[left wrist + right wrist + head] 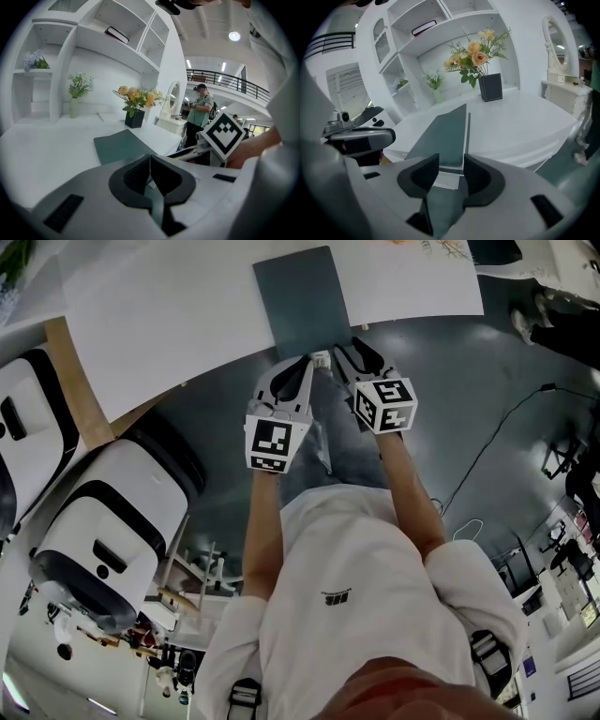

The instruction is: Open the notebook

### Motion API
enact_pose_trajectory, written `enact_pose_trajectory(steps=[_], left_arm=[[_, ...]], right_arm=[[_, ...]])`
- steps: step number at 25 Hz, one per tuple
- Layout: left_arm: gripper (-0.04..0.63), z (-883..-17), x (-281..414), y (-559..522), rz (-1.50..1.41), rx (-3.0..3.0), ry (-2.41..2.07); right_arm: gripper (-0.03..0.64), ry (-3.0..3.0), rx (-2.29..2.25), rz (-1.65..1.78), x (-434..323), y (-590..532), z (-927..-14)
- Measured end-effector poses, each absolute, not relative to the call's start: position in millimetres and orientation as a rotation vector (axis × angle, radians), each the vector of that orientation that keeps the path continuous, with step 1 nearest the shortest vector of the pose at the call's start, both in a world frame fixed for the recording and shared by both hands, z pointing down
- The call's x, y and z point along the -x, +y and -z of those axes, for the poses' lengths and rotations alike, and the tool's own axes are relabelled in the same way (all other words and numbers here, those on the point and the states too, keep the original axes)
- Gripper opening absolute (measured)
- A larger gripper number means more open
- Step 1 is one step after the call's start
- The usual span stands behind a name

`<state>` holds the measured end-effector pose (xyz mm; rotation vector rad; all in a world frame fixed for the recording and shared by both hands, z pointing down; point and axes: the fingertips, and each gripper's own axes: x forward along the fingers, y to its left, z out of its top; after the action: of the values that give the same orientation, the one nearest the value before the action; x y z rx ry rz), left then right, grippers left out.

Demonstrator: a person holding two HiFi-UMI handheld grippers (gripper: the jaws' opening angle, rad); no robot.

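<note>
Fingers (pixel 421 174) of right gripper (pixel 451 164) stand wide apart, nothing pinched. Btwn them, at 12, shows the near short end of the notebook (pixel 443 133) w/ its white page edge. Touching it or just short, can't tell. From there the notebook runs away along 12–1, flat on the table (pixel 520 122), cover shut.

Left gripper (pixel 150 161): fingers (pixel 133 174) pressed together, empty. Notebook (pixel 123 146) sits at 11 from them, apart, not in line.

Head view: both grippers hang just off the table (pixel 187 315) edge, at the near end of the notebook (pixel 302 298). Right gripper (pixel 354 346) is at approx its 5 corner, left gripper (pixel 302 364) at approx 6–7. Long axis is nearly 12–6, far end leaning a touch to 11. Short ends face toward and away from the person.

Judgement: right is better placed, since its open fingers line up w/ the near end. White pages show along the 3 side in right gripper view, so the free edge prob lies there and the spine at 9. Cover would then swing over toward 9. Left could pin the back.
</note>
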<state>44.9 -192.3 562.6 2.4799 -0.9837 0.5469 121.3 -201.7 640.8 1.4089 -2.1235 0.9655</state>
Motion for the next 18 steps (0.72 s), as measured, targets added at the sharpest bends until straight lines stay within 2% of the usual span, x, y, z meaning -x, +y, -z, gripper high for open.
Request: enact_pose_trajectory(steps=[4, 18], left_arm=[[0.0, -565.8, -43.6, -194.9, -0.548, -2.476, -0.985], [0.0, -564.8, -45.8, -192.2, -0.541, -2.481, -0.984]], right_arm=[[0.144, -2.114, -1.432, -1.014, -124.0, -202.5, -646.5], [0.018, -2.176, -1.497, -1.019, -125.9, -202.8, -622.0]])
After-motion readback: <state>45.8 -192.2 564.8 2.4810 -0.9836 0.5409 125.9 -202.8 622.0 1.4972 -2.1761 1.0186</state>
